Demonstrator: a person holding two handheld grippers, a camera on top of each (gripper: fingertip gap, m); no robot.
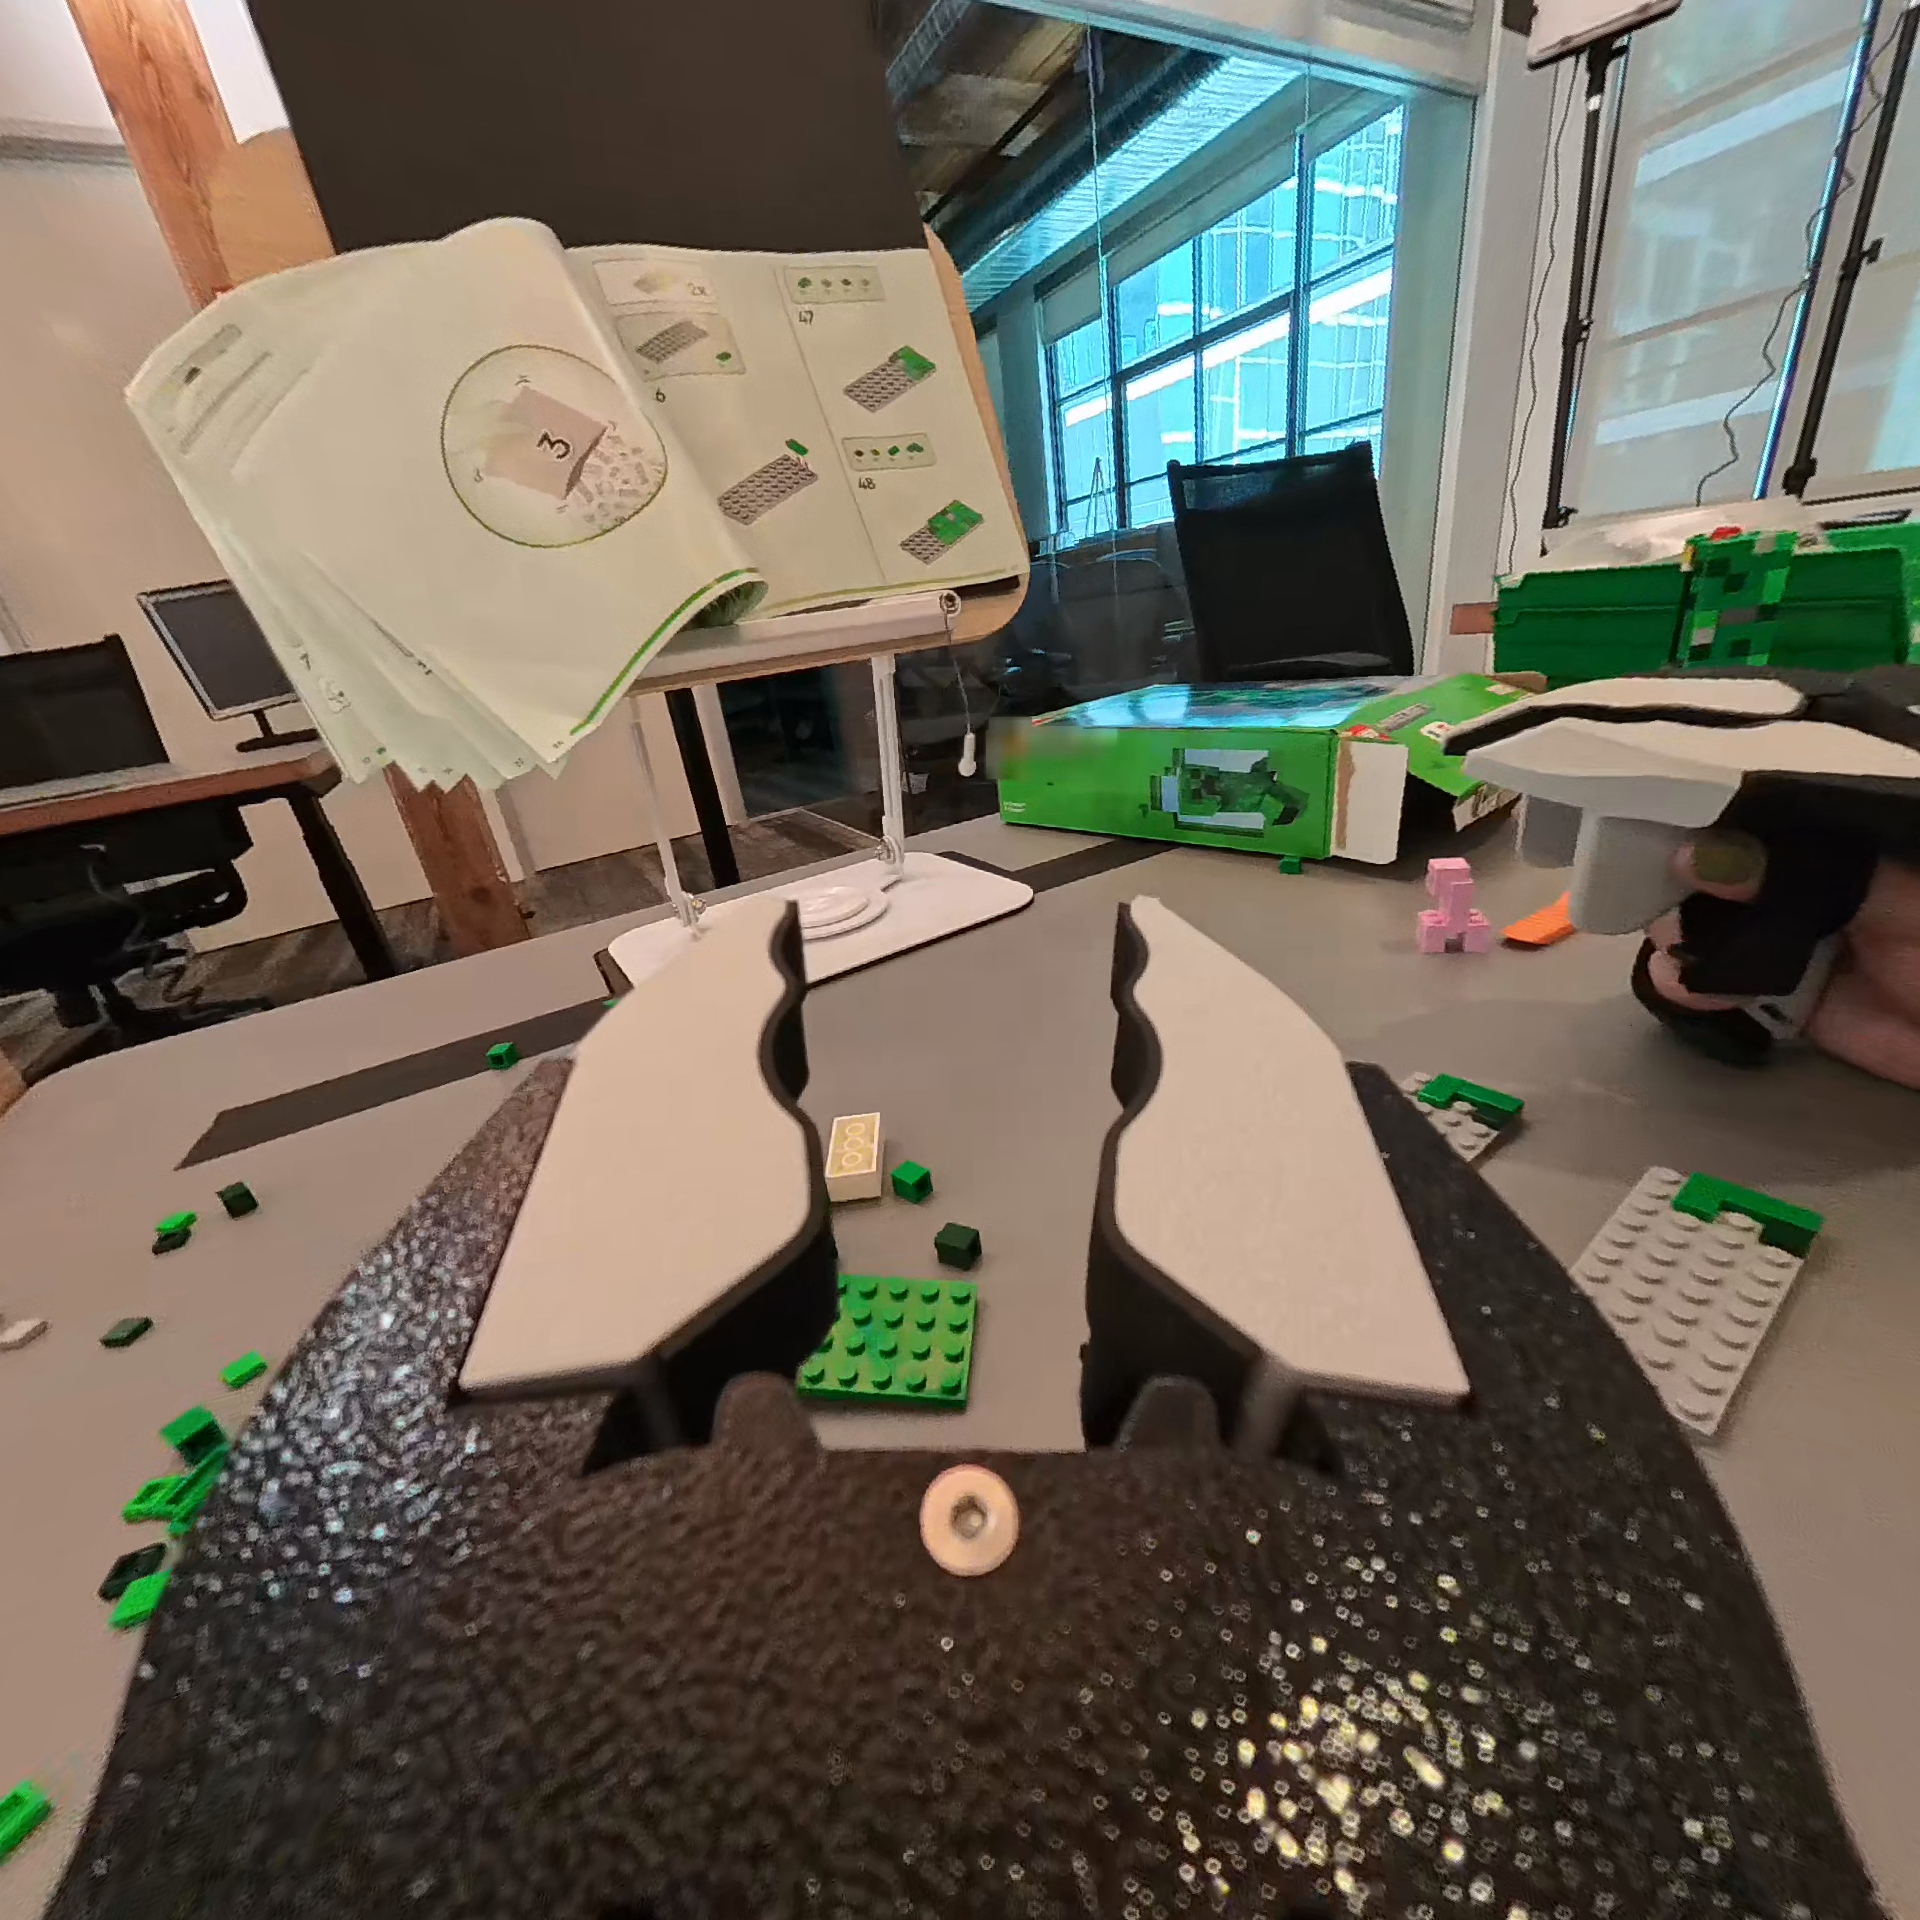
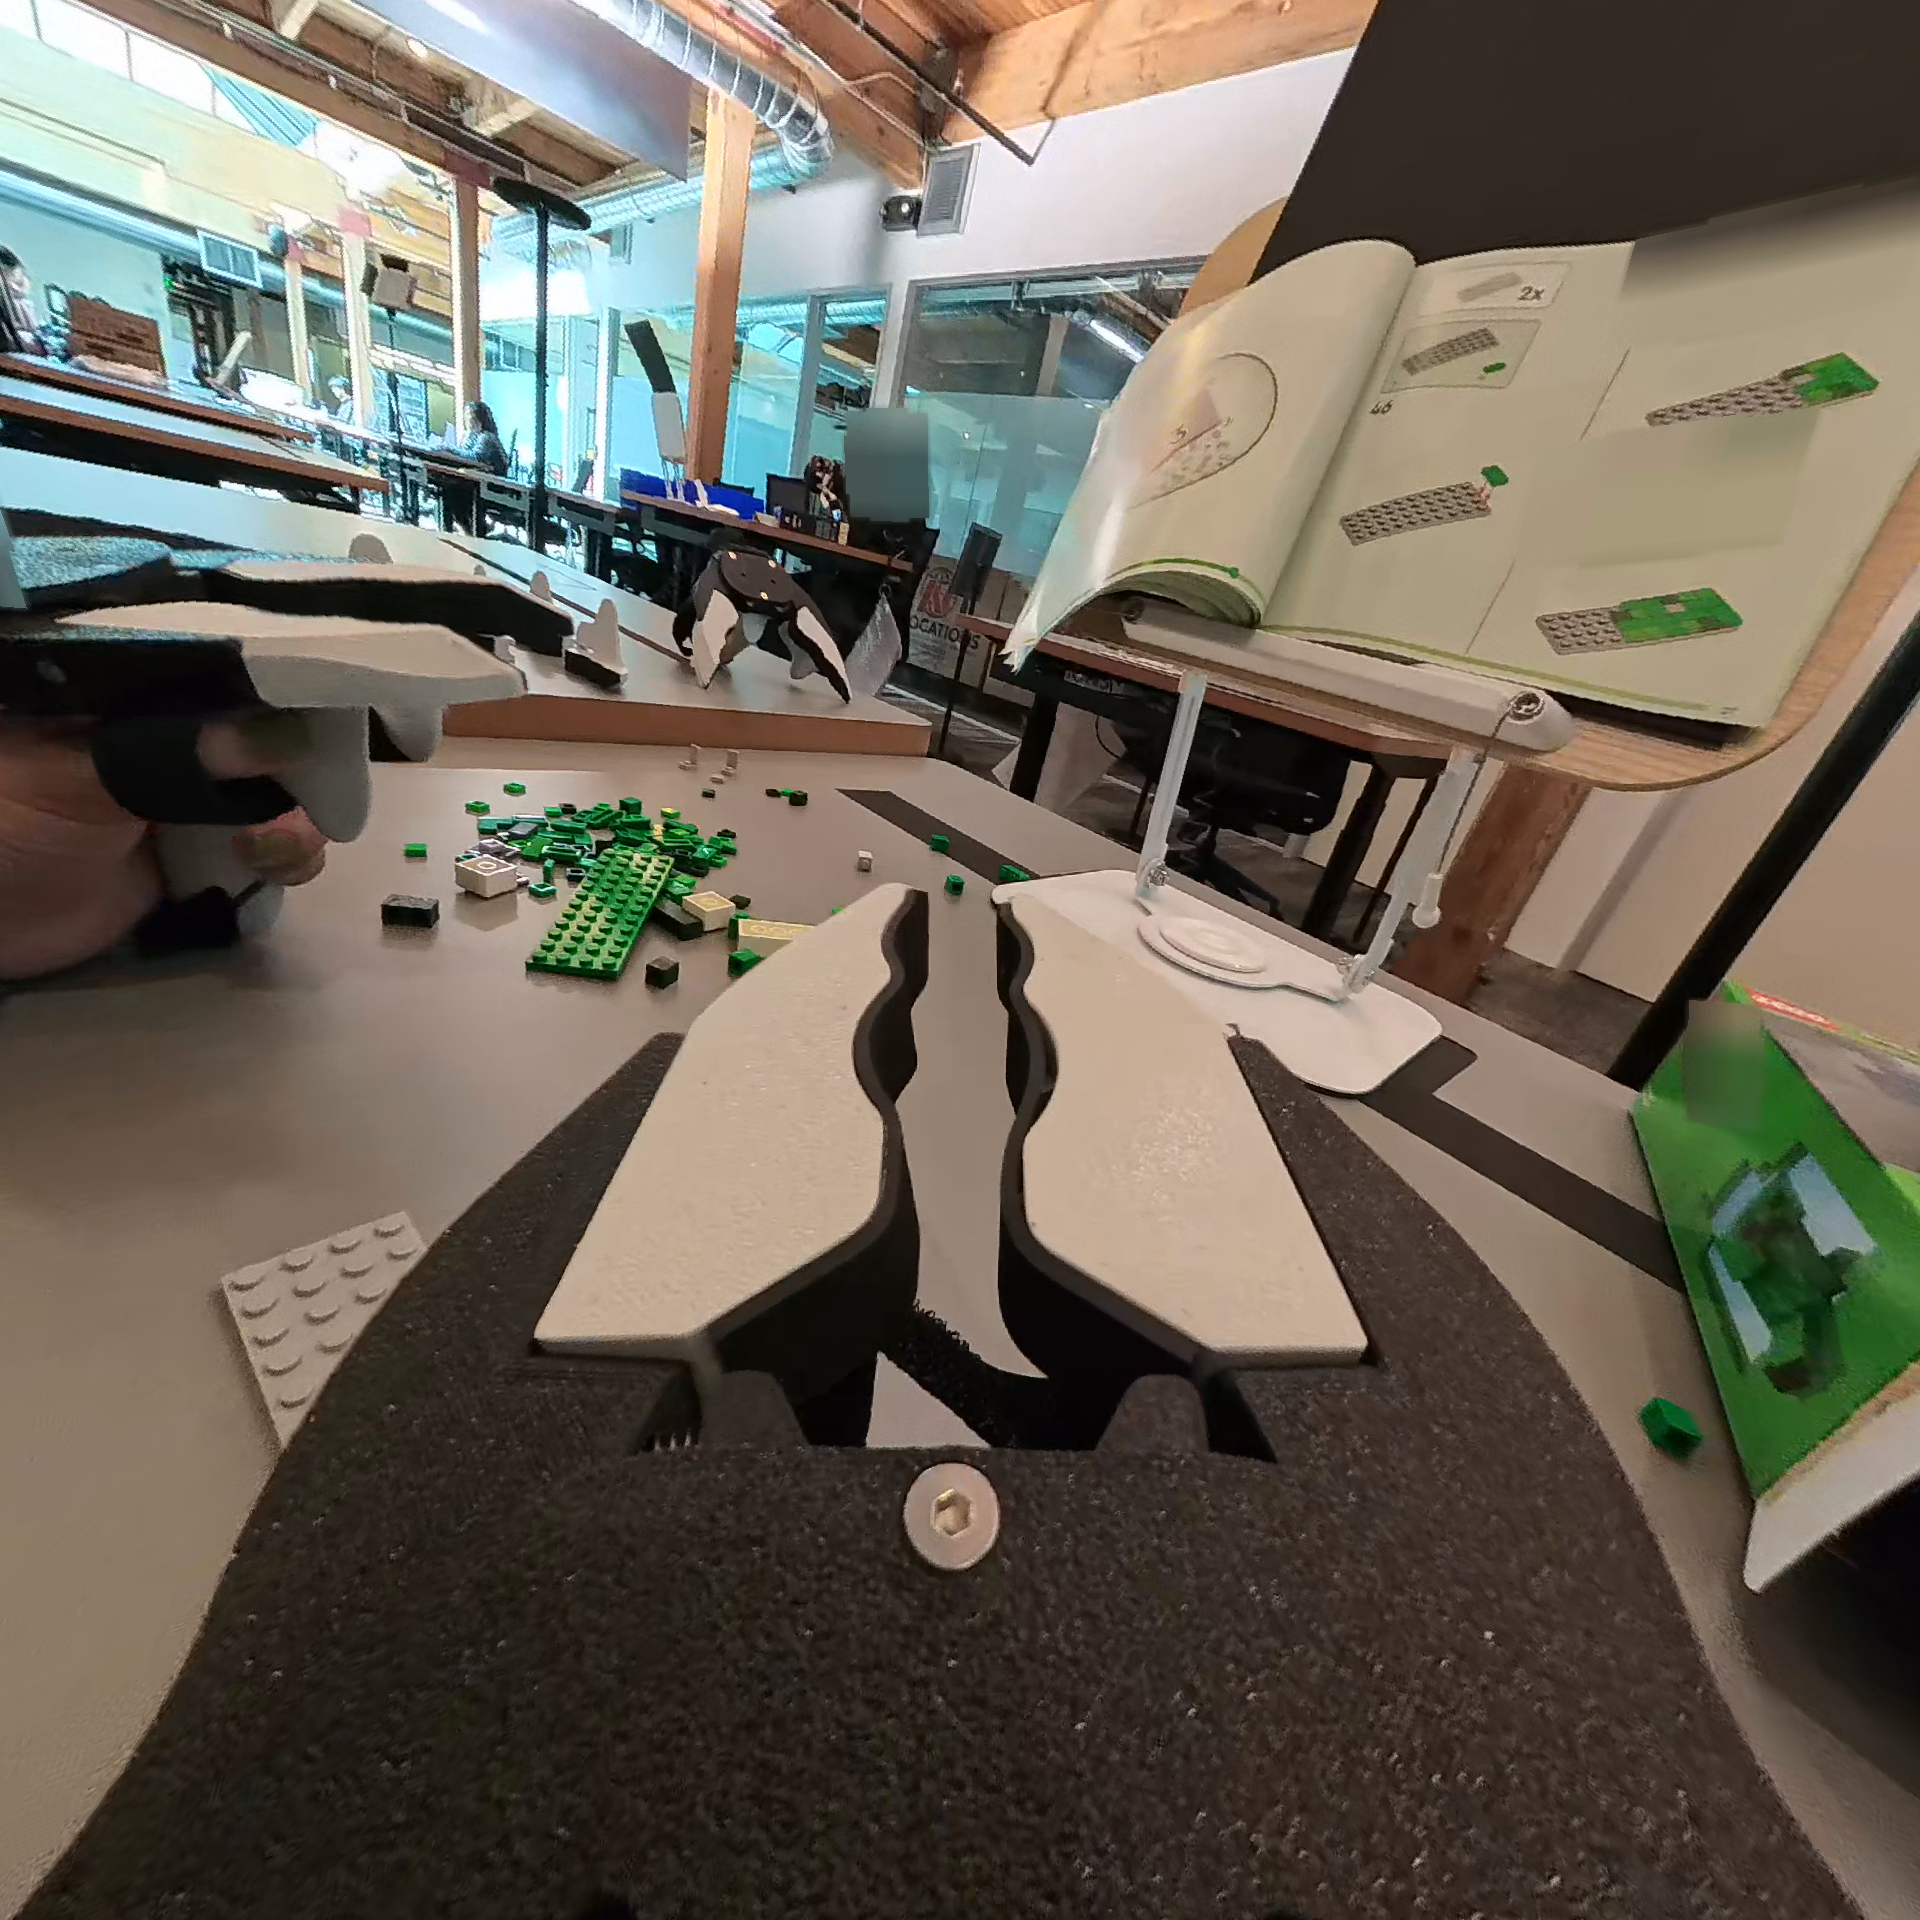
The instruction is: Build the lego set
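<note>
left gripper (image 1: pixel 961 925) above green plate (image 1: pixel 891 1340) (jaws apart)

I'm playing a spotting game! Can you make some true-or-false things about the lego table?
1. The left gripper is open. True.
2. The right gripper holds a green brick. False: it holds nothing.
3. The booklet lies flat on the table. False: it sits open on a white stand.
4. A green plate lies between the left gripper's fingers. True.
5. The pink figure stands on the green box. False: it stands on the table.
</note>
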